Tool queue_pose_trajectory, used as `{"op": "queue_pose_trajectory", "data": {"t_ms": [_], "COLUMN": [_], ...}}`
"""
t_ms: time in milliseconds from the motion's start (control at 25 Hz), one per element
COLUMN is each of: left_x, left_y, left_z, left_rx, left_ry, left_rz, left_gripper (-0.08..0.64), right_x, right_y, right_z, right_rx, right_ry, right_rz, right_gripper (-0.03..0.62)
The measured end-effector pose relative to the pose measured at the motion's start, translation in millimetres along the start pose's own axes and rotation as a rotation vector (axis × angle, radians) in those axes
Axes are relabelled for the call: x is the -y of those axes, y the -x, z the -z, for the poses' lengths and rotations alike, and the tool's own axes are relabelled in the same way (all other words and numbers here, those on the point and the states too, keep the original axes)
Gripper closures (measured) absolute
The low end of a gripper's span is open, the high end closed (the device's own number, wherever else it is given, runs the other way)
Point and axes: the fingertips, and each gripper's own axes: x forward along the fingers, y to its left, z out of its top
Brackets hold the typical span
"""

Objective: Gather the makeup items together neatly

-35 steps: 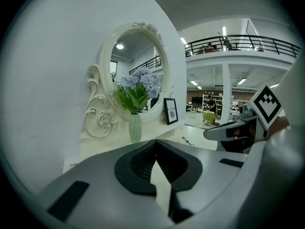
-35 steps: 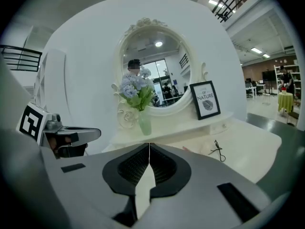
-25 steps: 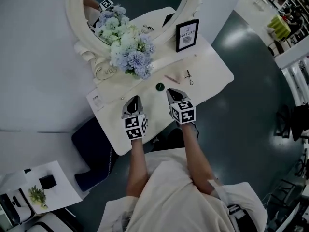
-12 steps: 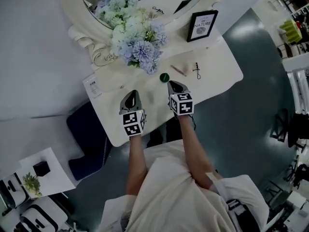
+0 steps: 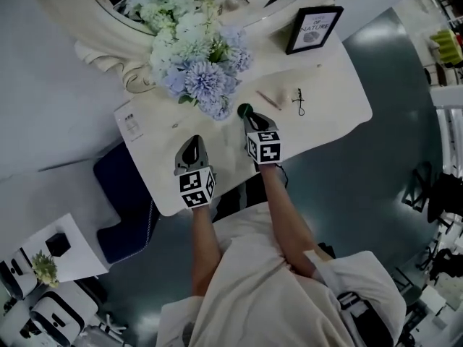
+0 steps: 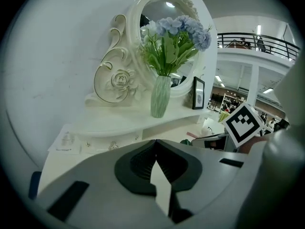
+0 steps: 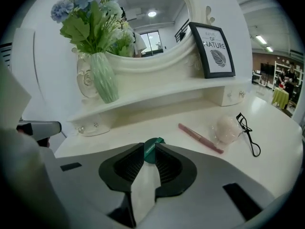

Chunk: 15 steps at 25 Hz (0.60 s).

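A small round green makeup pot (image 5: 244, 110) stands on the white vanity table (image 5: 333, 118). My right gripper (image 5: 249, 119) has reached it. In the right gripper view the pot (image 7: 152, 150) sits between the tips of my right gripper (image 7: 150, 147), whose jaws are opening. To its right lie a pink pencil (image 7: 200, 138), a pale pink sponge (image 7: 227, 128) and a black eyelash curler (image 7: 249, 134). The head view shows the pencil (image 5: 268, 100) and the curler (image 5: 299, 103) too. My left gripper (image 5: 194, 147) hovers over the table's front left, shut and empty (image 6: 154, 142).
A green vase of blue and white flowers (image 7: 102, 82) stands on the shelf under the oval mirror (image 6: 169, 18). A framed print (image 5: 315, 29) leans at the back right. A small card (image 5: 130, 125) lies at the table's left end. A dark stool (image 5: 119, 208) stands below.
My right gripper has moved forward until its tips reach the green pot. The left gripper has stayed where it was. The head view has shifted toward the table.
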Motion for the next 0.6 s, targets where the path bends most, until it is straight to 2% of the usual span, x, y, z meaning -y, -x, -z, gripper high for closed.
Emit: {"op": "queue_pose_trajectory", "data": {"t_ms": [200,320,440,480,600], "left_x": [-8.0,-14.8,-20.8,-22.5,-25.8], "left_y": [-2.9,-0.5,3.6,5.1,11.3], "left_z": [10.1,10.8,10.7,11.0,13.6], "left_rx": [-0.027,-0.028,-0.027,-0.026,-0.025], "left_ry": [0.014,0.018,0.020,0.022,0.027], "left_rz": [-0.027,-0.044,-0.053,-0.055,-0.057], "left_gripper": [0.545,0.545,0.545,0.545,0.545], "right_x": [1.3,1.7,4.4,4.9,2.3], "right_y": [-18.4,-27.6,-29.9,-29.1,-24.7], "right_z": [-4.6,1.4,4.6,4.1,3.9], "right_rx": [0.001,-0.041,-0.055,-0.052,-0.043], "right_ry": [-0.021,0.016,0.050,0.045,0.039], "right_rz": [0.007,0.039,0.081,0.086,0.079], "right_gripper": [0.473,0.465,0.493,0.535,0.548]}}
